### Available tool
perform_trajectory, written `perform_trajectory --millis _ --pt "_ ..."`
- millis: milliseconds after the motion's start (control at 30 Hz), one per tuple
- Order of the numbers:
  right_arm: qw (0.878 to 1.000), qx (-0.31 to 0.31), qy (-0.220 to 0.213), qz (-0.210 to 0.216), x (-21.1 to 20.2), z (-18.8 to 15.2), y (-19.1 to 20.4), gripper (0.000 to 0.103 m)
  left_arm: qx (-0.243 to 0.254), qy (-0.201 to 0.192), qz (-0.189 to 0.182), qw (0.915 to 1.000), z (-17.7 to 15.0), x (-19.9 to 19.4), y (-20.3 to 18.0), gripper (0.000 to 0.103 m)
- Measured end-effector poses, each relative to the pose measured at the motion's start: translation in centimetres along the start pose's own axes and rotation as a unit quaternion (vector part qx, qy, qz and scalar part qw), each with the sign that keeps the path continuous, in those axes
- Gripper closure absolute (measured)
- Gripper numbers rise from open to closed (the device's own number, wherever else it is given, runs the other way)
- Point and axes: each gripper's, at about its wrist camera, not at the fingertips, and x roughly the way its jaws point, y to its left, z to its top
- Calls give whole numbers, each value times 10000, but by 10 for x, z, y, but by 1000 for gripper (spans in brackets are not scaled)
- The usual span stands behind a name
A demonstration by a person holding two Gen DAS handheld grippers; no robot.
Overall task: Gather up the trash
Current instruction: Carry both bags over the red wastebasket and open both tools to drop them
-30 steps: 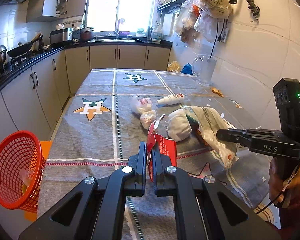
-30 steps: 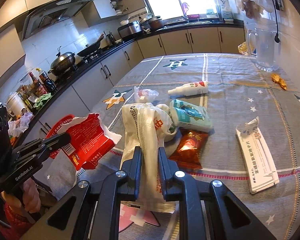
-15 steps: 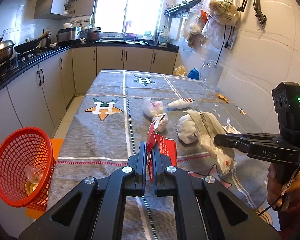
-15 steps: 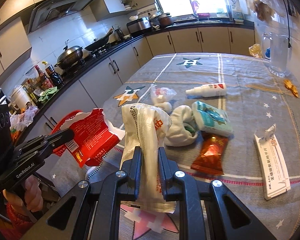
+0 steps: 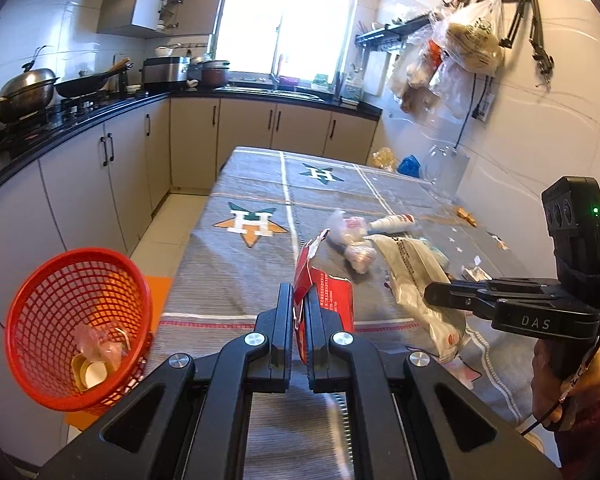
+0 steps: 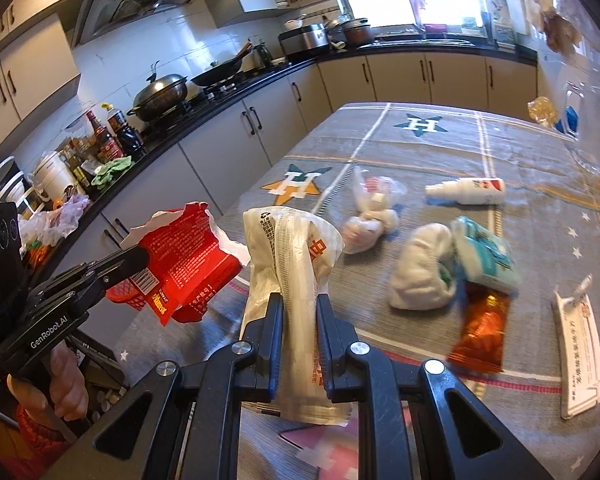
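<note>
The bench [image 5: 236, 280] stretches ahead of both grippers under a grey cloth, and the red basket [image 5: 76, 320] sits below and to the left of the left gripper, off the bench edge, with a few scraps already inside. The right gripper [image 6: 298, 304] is clamped on a white plastic wrapper [image 6: 296, 256] that stands up between its fingers and sags below them; it looks light, limp and slick, so a hold on the bunched middle seems safest. The left gripper [image 5: 298, 300] is pinched tight on a torn red packet [image 5: 332, 300], thin, crinkly and nearly weightless, gripped near its edge. Ahead of the right gripper lie a white bundle [image 6: 420, 276], a spray bottle [image 6: 468, 191] and an orange sachet [image 6: 480, 328].
</note>
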Motion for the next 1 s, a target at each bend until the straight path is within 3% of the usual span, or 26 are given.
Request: perform_trajectory --millis 533,1000 --pt "9972 -402 304 543 49 27 69 86 -513 -286 675 9960 -4 -34 67 98" --pt "9906 -624 601 1061 106 57 140 86 -1189 -356 1511 9807 -23 -55 146 98"
